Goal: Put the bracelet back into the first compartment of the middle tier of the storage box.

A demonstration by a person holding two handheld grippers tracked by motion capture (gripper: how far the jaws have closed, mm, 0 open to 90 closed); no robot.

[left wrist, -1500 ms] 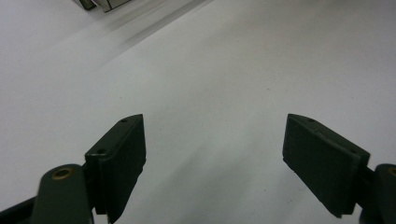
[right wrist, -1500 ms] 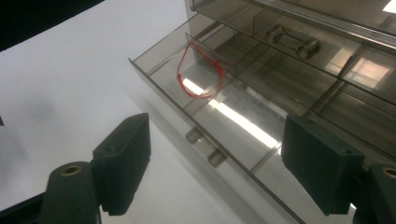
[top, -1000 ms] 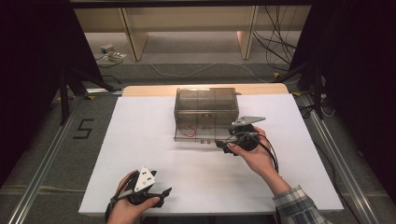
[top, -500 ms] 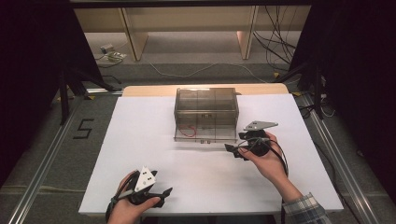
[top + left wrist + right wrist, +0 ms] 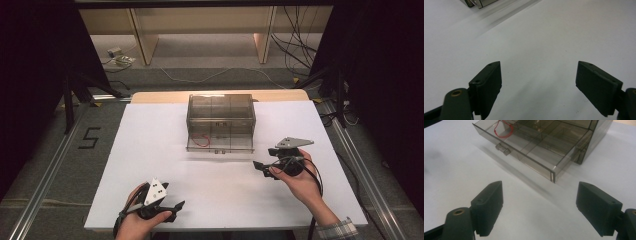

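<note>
Right claw is spread wide with nothing in it, sitting just off the 4 o'clock corner of the smoky clear drawer box, whose bottom drawer is pulled out with a red loop in one end compartment, though I can't make out what that loop is. Left claw is wide and empty too, down at 7 o'clock near the front edge of the white counter. Only readable writing is a "5" taped on the floor at 9 o'clock; the box's top corner is cut off in the right gripper view.

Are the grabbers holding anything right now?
No. The left hand-held gripper and right hand-held gripper are both open with nothing between the jaws. The drawer sits untouched.
</note>
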